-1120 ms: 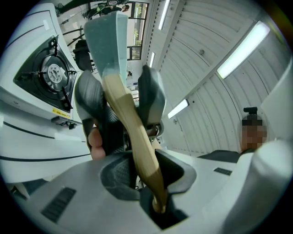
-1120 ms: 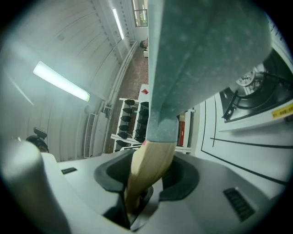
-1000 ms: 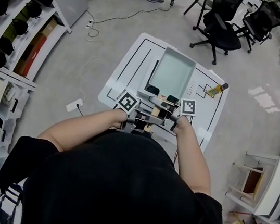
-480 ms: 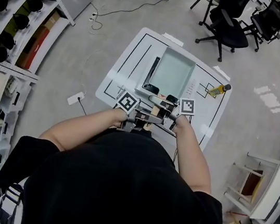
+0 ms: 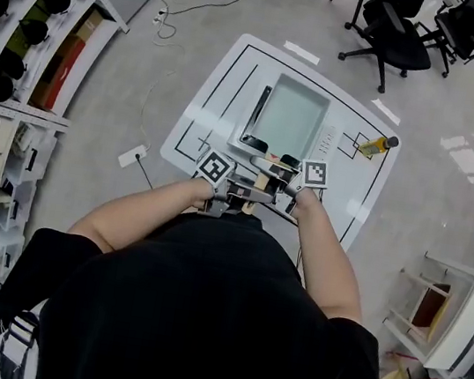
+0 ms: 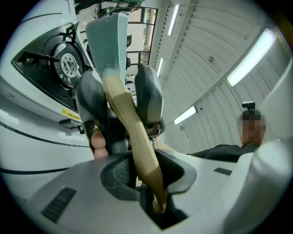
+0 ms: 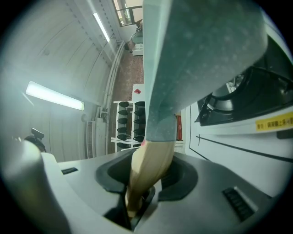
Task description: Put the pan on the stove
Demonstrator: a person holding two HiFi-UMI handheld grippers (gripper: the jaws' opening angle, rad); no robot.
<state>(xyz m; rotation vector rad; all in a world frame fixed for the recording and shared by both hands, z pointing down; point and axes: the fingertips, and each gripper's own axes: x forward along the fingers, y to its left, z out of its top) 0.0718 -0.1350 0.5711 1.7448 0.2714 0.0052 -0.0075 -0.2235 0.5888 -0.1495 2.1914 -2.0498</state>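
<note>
two grippers share one wooden handle [image 6: 132, 132]: your left gripper [image 6: 139, 183] is clamped tight on it, and your right gripper [image 7: 137, 201] grips it from the opposite side, its jaws having just closed down on the wood. the pale green rectangular pan [image 5: 291, 117] reaches away from you over the gas stove [image 5: 255, 123] on the white table [image 5: 223, 79], though you can't tell whether its base touches the burner [image 6: 64, 64]. a yellow bottle [image 5: 373, 146] lies by the table's right edge, apart from the pan.
</note>
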